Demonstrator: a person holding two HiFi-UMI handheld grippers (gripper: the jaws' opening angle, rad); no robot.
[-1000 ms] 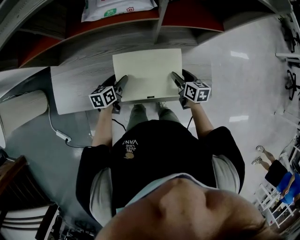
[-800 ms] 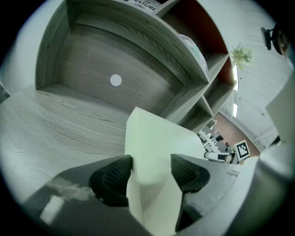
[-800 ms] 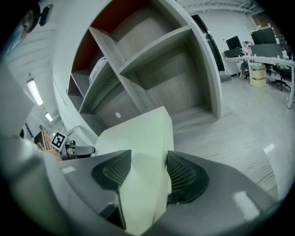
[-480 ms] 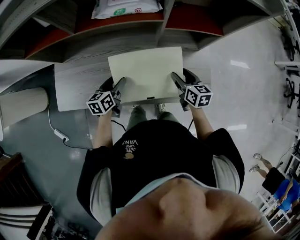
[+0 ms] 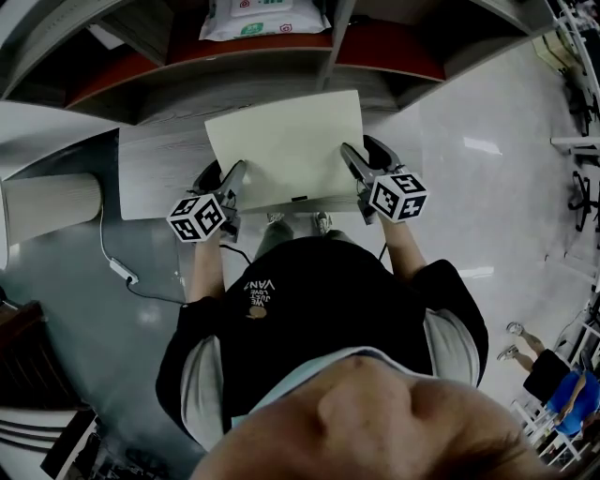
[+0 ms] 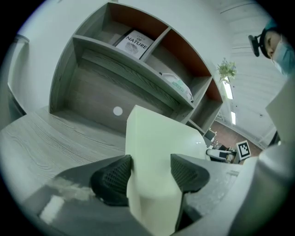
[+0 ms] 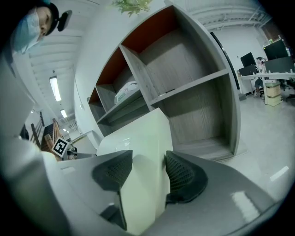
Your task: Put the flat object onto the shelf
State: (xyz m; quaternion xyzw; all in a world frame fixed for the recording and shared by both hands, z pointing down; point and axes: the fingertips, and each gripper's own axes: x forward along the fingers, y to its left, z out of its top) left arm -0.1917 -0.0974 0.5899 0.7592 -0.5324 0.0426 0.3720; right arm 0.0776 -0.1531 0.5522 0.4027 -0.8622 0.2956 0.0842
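Observation:
The flat object [image 5: 286, 150] is a cream, slab-like panel held between both grippers above the grey desk [image 5: 150, 178]. My left gripper [image 5: 234, 176] is shut on its left edge, both pads pressing it in the left gripper view [image 6: 150, 173]. My right gripper [image 5: 352, 157] grips the right edge; its jaws have just been closing with the panel between them, pads pressed on it [image 7: 145, 173]. The panel's far edge points at the grey shelf unit [image 5: 234, 70] with red back panels, seen ahead in both gripper views [image 6: 138, 64] [image 7: 184, 87].
A white package [image 5: 262, 19] lies in one shelf compartment and a book [image 6: 133, 44] in a compartment further to the left. A cable with an adapter [image 5: 122, 272] runs on the floor at left. A person [image 5: 562, 384] stands far right.
Both grippers have risen with the flat object, carrying it up the head view toward the shelf. The panel has turned slightly, its left corner now farther left.

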